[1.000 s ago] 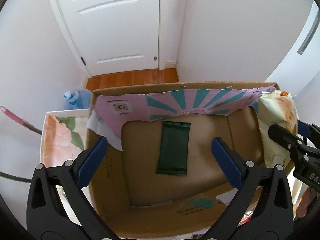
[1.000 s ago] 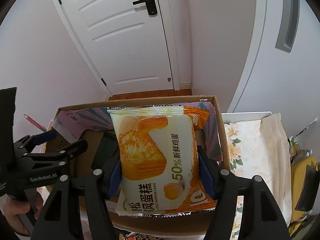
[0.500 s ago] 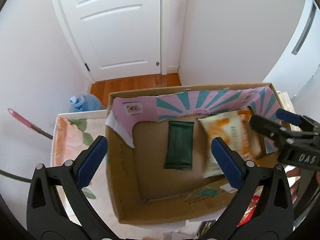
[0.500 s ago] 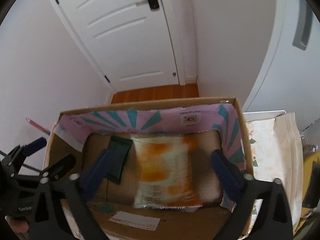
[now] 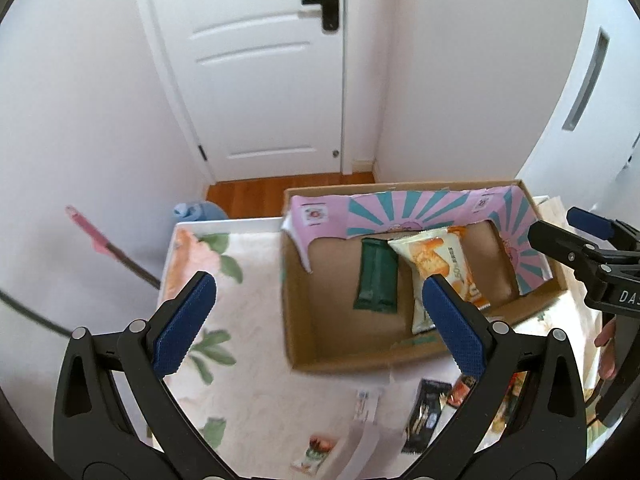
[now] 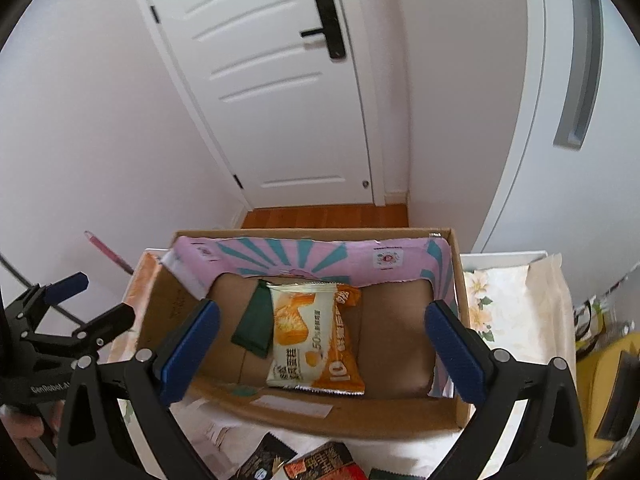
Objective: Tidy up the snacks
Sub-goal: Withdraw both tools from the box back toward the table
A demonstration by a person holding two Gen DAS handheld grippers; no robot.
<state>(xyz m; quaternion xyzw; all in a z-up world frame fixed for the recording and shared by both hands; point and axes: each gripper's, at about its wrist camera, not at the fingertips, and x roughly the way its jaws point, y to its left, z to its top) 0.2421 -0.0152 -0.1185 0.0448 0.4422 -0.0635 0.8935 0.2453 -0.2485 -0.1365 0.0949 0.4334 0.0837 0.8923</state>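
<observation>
An open cardboard box (image 6: 304, 412) (image 5: 296, 300) with a pink and teal liner stands on a floral cloth. Inside lie a dark green snack bar (image 6: 254, 322) (image 5: 376, 280) and, beside it on the right, an orange and white chiffon cake packet (image 6: 312, 340) (image 5: 440, 264). My right gripper (image 6: 320, 348) hovers above the box, open and holding nothing, the cake packet lying free on the box floor below it. My left gripper (image 5: 316, 320) is open and empty over the box's left wall and the cloth. Each gripper shows at the edge of the other's view.
Several loose snack packets lie on the cloth in front of the box (image 5: 428, 412) (image 6: 320, 462). A white door (image 6: 280, 80) and wood floor are behind. A pink-handled stick (image 5: 104, 244) leans at the left. A person's hand (image 5: 606, 352) holds the right gripper.
The right gripper opened and let the cake packet drop into the box next to the green bar, then rose. The left gripper pulled back, up and to the left of the box.
</observation>
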